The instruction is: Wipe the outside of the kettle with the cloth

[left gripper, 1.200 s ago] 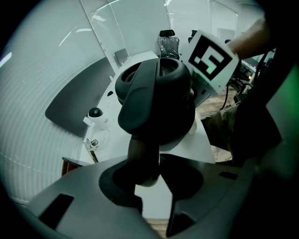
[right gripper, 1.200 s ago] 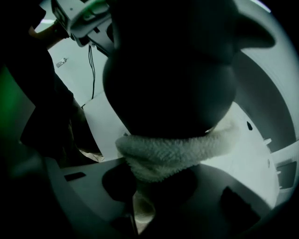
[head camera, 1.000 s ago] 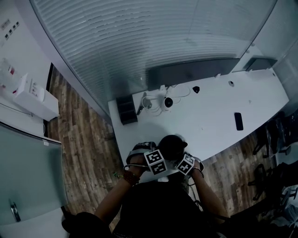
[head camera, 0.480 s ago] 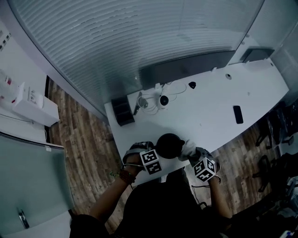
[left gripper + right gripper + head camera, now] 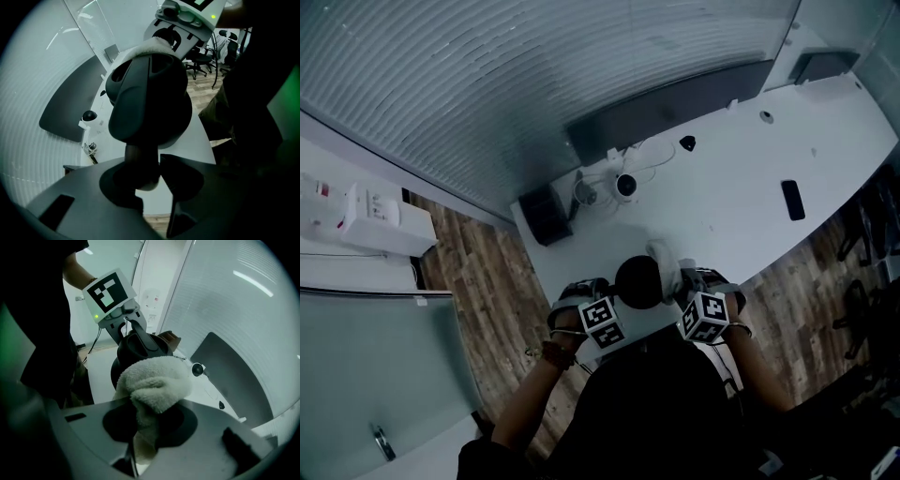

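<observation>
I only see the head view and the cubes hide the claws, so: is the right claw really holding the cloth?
Observer: Yes, the right gripper view shows the right claw shut on the white cloth.
Operator: Is it touching anything?
Observer: Its bunched end rests against the side of the black kettle.
Operator: And the other claw?
Observer: The left claw is shut on the kettle's handle.
</observation>
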Demonstrator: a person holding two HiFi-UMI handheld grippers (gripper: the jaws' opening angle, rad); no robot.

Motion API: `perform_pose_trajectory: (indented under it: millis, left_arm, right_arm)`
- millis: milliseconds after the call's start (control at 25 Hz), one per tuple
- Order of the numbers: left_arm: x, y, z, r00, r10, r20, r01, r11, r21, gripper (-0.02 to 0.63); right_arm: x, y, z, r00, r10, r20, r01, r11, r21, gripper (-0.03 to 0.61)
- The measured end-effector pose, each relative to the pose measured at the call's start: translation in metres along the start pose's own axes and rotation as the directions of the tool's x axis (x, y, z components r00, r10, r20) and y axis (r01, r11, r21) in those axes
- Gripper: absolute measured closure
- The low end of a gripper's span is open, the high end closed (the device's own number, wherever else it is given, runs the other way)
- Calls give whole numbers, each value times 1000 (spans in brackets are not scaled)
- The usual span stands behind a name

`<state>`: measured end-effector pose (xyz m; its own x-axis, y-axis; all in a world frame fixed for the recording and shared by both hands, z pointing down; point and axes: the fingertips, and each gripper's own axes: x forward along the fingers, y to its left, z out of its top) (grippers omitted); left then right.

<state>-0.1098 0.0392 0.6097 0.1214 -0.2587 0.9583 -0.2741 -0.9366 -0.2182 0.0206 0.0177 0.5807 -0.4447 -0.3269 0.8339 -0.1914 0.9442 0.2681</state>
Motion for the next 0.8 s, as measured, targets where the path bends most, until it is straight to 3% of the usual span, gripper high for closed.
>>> perform_pose_trajectory:
  millis: [320, 520, 640, 800]
  left_arm:
    - [5, -2, -1, 996, -8, -85, 10, 1000, 12, 480]
    - [6, -3, -1, 991, -14, -134, 12, 1000, -16, 482]
    - [9, 0, -2, 990, -5, -140, 2, 1000, -23, 482]
    - [10, 1, -3, 990, 3, -139, -8, 999, -36, 482]
  right_arm:
    - [38, 8, -30, 991, 124, 57, -116, 985, -124, 512]
    - [79, 34, -57, 961, 270, 59, -252, 943, -217, 512]
    - [96, 41, -64, 950, 304, 68, -271, 914, -300, 511]
    - [101, 52, -72, 919, 391, 48, -360, 884, -298, 512]
